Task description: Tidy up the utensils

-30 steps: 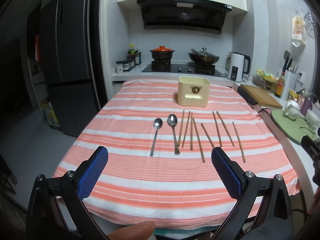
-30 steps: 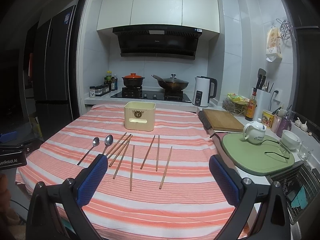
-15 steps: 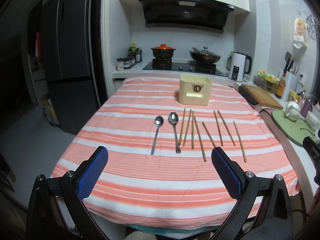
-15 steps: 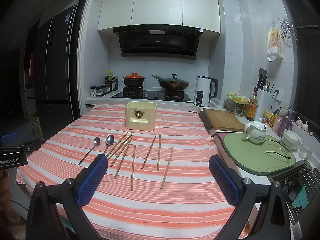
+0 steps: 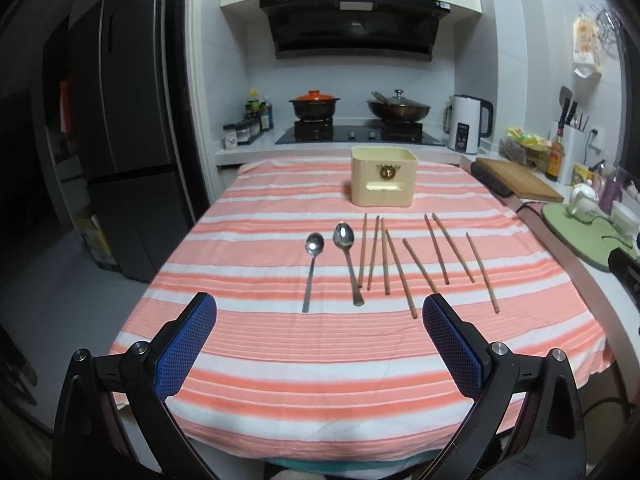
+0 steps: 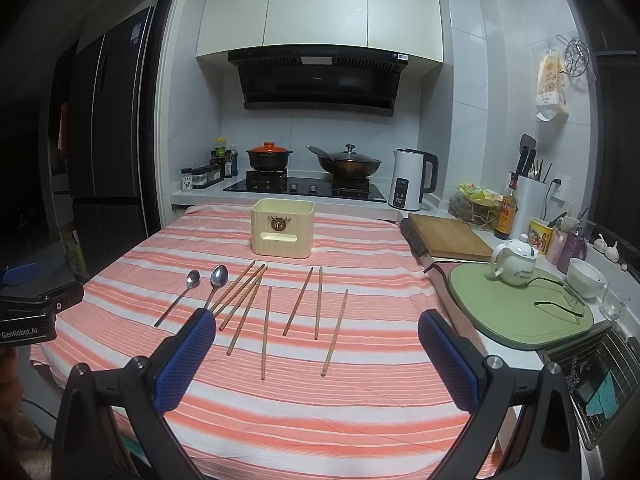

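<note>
Two handheld grippers hang above the near edge of a kitchen table, both with jaws spread wide and nothing between them. The left gripper [image 5: 319,314] frames the utensils through its blue-padded fingers [image 5: 186,346]; the right gripper [image 6: 316,332] looks across the same table from further right, its blue pads [image 6: 448,360] equally apart, and the left unit's black body shows at that view's left edge.

Beyond the fingertips, on the orange-and-white striped tablecloth [image 5: 320,364], lie the utensils in a loose row. A small spoon [image 5: 312,268] sits furthest left, a larger spoon [image 5: 349,264] just beside it, both bowls pointing away. Right of them run eight wooden chopsticks [image 5: 384,256]: four close together near the spoons, four spread more widely toward the table's right side, the outermost chopstick [image 5: 482,272] lying apart from the rest. In the right wrist view the same spoons [image 6: 218,280] and sticks [image 6: 296,302] fan out between the fingers.

Behind the row, near the table's far end, stands a cream utensil holder [image 5: 383,181], upright and open-topped. Further back are the stove [image 5: 352,134] with an orange-lidded pot [image 5: 315,103] and a wok [image 5: 398,109], a white kettle [image 5: 466,124], and, to the right, a wooden cutting board [image 6: 448,234] and a green mat [image 6: 520,312] bearing a white teapot [image 6: 514,256].
</note>
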### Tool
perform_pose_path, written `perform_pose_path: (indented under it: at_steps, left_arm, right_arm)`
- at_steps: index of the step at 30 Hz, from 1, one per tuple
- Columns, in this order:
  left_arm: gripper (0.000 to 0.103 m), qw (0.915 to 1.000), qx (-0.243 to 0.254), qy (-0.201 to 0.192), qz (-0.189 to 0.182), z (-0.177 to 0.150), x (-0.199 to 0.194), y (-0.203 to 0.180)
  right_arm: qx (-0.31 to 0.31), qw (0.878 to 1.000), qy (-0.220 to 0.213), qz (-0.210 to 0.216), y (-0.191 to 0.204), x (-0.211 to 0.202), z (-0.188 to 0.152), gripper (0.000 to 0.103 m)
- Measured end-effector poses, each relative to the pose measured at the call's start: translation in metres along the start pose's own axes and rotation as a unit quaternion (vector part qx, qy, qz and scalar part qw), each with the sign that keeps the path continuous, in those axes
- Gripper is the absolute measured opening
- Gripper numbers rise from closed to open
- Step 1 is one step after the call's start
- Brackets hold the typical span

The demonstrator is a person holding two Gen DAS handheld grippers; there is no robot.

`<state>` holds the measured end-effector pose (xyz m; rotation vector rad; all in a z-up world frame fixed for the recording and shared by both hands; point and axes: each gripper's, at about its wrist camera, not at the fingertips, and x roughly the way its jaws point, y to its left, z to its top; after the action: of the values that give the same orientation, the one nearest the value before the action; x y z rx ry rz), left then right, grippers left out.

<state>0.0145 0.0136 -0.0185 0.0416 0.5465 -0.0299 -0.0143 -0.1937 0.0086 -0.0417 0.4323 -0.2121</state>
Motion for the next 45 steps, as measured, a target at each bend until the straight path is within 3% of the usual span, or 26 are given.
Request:
perform_pose_path:
  at_steps: [9, 45]
  left_arm:
    - [0.103, 0.9995, -0.026, 0.017, -0.008, -0.003, 0.011, 0.015]
    - [0.103, 0.9956, -0.049, 0.074, -0.028, -0.024, 0.069, 0.02]
  right_arm:
    - [0.0, 1.0, 0.005, 0.004, -0.001, 0.006, 0.0, 0.103]
    - [0.007, 0.998, 0.069, 0.0, -0.02, 0.064, -0.036, 0.103]
